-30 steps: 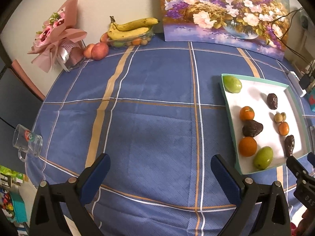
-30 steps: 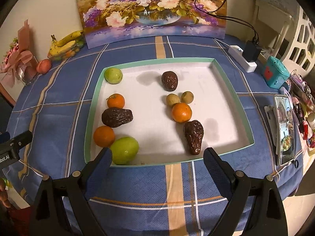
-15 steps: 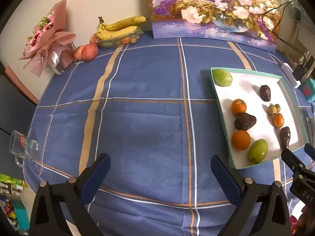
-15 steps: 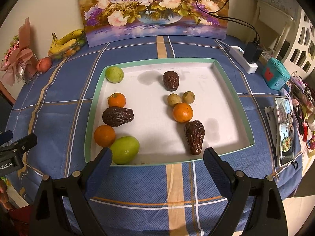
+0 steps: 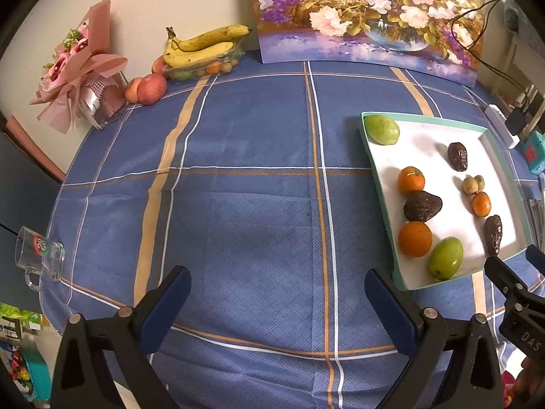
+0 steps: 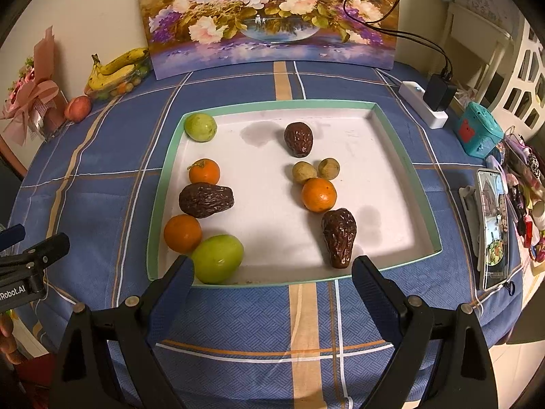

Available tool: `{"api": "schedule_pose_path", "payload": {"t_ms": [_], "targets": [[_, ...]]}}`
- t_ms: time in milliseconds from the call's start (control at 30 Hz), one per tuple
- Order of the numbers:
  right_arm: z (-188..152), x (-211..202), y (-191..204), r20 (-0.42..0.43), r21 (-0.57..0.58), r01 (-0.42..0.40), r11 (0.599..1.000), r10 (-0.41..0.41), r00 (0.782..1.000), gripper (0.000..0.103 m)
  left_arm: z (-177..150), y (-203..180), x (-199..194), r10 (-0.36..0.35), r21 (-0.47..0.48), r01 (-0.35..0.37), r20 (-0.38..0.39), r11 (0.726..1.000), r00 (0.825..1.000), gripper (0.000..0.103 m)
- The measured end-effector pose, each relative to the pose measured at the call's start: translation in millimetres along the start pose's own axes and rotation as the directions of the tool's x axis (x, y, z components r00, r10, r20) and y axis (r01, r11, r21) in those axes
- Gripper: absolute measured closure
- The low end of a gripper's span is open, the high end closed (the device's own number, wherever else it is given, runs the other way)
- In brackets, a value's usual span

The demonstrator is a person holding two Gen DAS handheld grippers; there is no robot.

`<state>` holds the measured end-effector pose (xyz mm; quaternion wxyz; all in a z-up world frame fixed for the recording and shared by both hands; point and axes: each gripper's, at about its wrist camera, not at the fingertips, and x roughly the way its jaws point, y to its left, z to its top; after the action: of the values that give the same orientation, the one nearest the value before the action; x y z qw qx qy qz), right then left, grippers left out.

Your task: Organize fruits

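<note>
The surface (image 6: 238, 320), covered by a blue checked cloth, is being taken up largely by a white tray (image 6: 391, 136) with a green rim, inside which every loose fruit is being kept. The right gripper (image 6: 272, 279) is being held wide open and empty just short of the tray's near rim; the left gripper (image 5: 277, 293) is likewise being held wide open over bare cloth, well apart from the tray, with nothing between its jaws. Counted by size, two green fruits are being seen, the near green fruit (image 6: 218, 259) touching an orange, the far one (image 6: 200, 126) lying in the back corner; three wrinkled dark avocados (image 6: 206, 200) are being counted, then three oranges (image 6: 318, 194), then two small tan fruits (image 6: 304, 172). The green fruits and oranges are being judged firm, round and prone to rolling, best taken across the middle; the avocados are probably softer, so the broad belly is being favoured, gently; the tan fruits are light and easily squeezed out.
</note>
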<state>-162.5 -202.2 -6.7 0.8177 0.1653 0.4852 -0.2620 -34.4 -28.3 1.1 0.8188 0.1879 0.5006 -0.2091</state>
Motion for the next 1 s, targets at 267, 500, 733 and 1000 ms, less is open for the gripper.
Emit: {"api": "schedule_pose_path", "payload": {"t_ms": [267,500,733,1000], "targets": [[-0.1,0.3,0.8,-0.002,-0.004,0.0,1.0,0.0,1.0,0.009,0.1,0.4,1.1,0.004,0.0,-0.004,-0.004,1.0,1.0,0.0],[-0.4,0.8,1.1,-0.002,-0.007,-0.001,1.0,0.001,1.0,0.009,-0.9,1.3,2.0,0.007,-0.002,-0.007,-0.006,1.0,1.0,0.0],[-0.3,0.8,1.8,-0.003,-0.006,-0.001,1.0,0.001,1.0,0.009,-1.6,1.9,3.2,0.009,-0.002,-0.009,-0.008,1.0,1.0,0.0],[-1.4,1.6,3.0,-0.005,-0.008,-0.001,1.0,0.001,1.0,0.009,-2.0,2.1,4.6,0.015,-0.005,-0.015,-0.015,1.0,1.0,0.0]]}}
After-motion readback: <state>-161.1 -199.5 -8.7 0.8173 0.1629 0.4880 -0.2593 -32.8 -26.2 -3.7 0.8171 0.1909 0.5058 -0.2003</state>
